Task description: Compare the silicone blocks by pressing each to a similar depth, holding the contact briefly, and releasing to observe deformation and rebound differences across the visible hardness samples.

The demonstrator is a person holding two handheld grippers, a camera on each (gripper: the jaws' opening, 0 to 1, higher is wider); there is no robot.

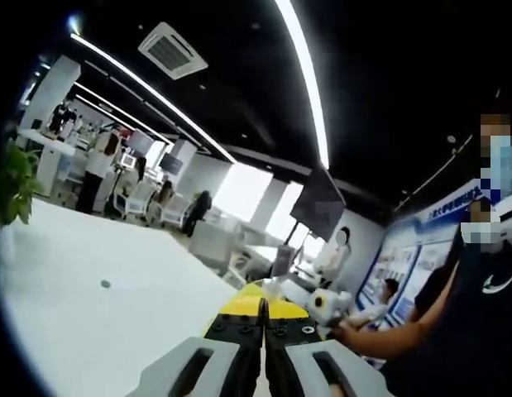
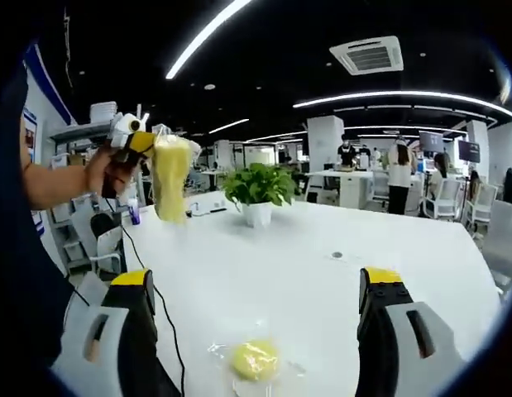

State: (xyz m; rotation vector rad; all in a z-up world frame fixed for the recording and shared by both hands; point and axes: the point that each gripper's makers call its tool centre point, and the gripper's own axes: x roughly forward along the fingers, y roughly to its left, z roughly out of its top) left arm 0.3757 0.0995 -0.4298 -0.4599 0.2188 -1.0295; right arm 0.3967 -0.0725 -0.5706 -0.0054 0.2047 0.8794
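A round yellow silicone block point(image 2: 254, 360) in a clear wrapper lies on the white table point(image 2: 338, 289), just in front of my right gripper point(image 2: 260, 285). That gripper is open, with its yellow-tipped jaws wide apart and nothing between them. At the upper left of the right gripper view, a hand holds my left gripper point(image 2: 152, 145) up in the air. It is shut on the top of a second yellow block in a clear bag point(image 2: 171, 178), which hangs below it. In the left gripper view its jaws point(image 1: 262, 308) are pressed together, pointing across the room.
A potted green plant point(image 2: 257, 186) stands at the far side of the table and also shows as leaves point(image 1: 11, 186). The table has a small dark spot point(image 2: 337, 255). A black cable point(image 2: 160, 314) runs across it. A person's forearm point(image 1: 388, 339) reaches in; desks and people fill the background.
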